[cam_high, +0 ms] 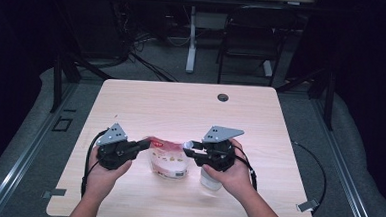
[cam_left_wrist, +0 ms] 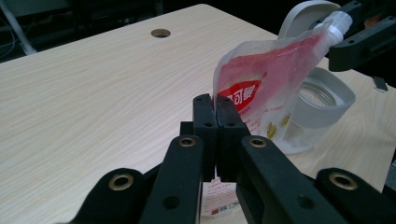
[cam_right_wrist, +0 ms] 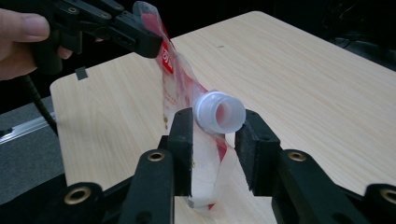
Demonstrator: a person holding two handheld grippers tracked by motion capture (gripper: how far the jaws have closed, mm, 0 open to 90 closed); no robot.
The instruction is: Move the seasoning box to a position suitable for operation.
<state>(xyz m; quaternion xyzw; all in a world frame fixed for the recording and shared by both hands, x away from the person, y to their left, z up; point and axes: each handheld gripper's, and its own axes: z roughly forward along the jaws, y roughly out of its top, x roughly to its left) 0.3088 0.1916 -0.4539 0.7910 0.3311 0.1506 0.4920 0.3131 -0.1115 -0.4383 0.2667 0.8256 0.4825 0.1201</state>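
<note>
A clear pouch (cam_high: pixel 168 161) with red print and a white spout (cam_right_wrist: pixel 219 112) hangs just above the light wooden table (cam_high: pixel 181 108), stretched between both grippers. My left gripper (cam_left_wrist: pixel 215 109) is shut on the pouch's (cam_left_wrist: pixel 261 88) flat corner opposite the spout; in the high view it (cam_high: pixel 146 144) sits at the pouch's left. My right gripper (cam_right_wrist: pixel 215 133) has its jaws closed around the spout, and in the high view it (cam_high: pixel 190 147) is at the pouch's right. The pouch (cam_right_wrist: pixel 180 88) hangs slack below the spout.
A white round container (cam_left_wrist: pixel 322 100) with its flip lid up stands on the table behind the pouch, under my right hand (cam_high: pixel 209 182). A cable hole (cam_high: pixel 223 97) lies near the table's far edge. A black chair (cam_high: pixel 250 36) stands beyond the table.
</note>
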